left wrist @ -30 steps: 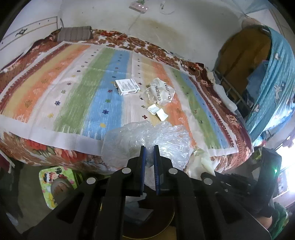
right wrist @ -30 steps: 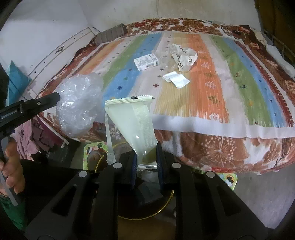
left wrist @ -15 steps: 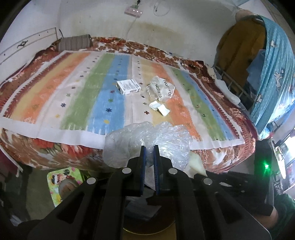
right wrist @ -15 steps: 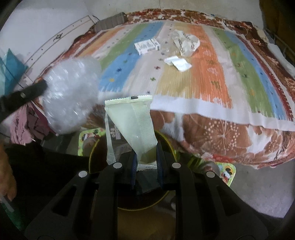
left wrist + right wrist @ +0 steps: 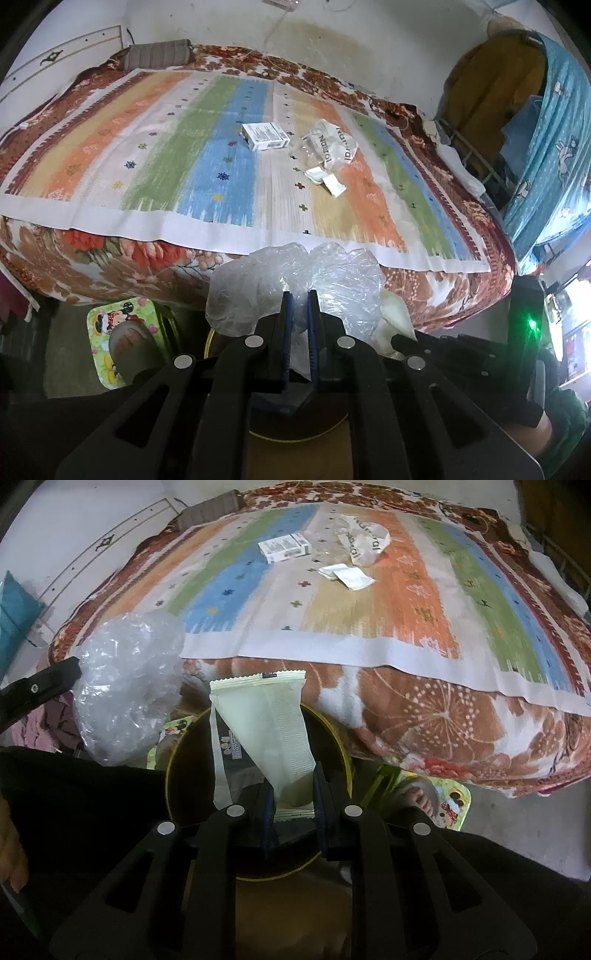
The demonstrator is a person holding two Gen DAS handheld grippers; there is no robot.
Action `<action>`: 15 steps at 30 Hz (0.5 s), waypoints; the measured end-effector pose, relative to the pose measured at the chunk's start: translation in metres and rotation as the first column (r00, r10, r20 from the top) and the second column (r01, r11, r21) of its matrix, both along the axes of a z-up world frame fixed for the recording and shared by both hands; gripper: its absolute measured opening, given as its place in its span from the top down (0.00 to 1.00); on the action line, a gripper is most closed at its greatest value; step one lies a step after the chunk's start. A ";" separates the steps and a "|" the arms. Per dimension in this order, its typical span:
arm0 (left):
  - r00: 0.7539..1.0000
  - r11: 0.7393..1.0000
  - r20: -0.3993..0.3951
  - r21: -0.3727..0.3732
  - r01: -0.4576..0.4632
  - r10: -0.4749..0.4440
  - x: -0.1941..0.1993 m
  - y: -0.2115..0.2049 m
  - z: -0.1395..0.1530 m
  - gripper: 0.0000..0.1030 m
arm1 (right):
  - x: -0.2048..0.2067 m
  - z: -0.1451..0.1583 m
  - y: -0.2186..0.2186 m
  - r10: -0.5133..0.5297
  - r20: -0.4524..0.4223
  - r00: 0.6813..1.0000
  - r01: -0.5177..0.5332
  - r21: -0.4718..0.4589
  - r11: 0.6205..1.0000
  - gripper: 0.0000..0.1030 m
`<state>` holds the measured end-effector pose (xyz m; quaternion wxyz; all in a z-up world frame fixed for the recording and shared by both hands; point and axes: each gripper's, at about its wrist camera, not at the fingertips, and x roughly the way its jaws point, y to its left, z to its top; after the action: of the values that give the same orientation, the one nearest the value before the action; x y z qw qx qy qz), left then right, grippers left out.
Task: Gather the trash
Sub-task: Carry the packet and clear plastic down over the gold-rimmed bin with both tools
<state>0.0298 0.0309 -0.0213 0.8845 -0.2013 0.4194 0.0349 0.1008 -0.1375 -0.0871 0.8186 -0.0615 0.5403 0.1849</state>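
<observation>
A pale wrapper is pinched by its bottom end in the right tongs, long axis pointing straight ahead, over the bin. Crumpled clear plastic is clamped in the left tongs.

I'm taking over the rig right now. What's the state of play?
Left gripper: shut on crumpled clear plastic bag.
Right gripper: shut on pale cream sachet wrapper, above the dark yellow-rimmed bin.
Done: both pieces lifted off the bed.
Left: drop both in the bin, then fetch the small white carton, the printed clear bag and two small white packets from the striped bedspread.
</observation>
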 end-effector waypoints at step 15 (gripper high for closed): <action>0.983 1.000 -0.183 -0.005 -0.027 0.026 0.015 -0.007 -0.042 0.93 | -0.003 -0.049 0.009 -0.026 -0.136 0.990 0.017 -0.064 0.998 0.83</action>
<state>0.0451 0.0237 -0.0632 0.8410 -0.2060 0.4962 0.0634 0.0982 -0.1283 -0.1359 0.7792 -0.0687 0.6014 0.1629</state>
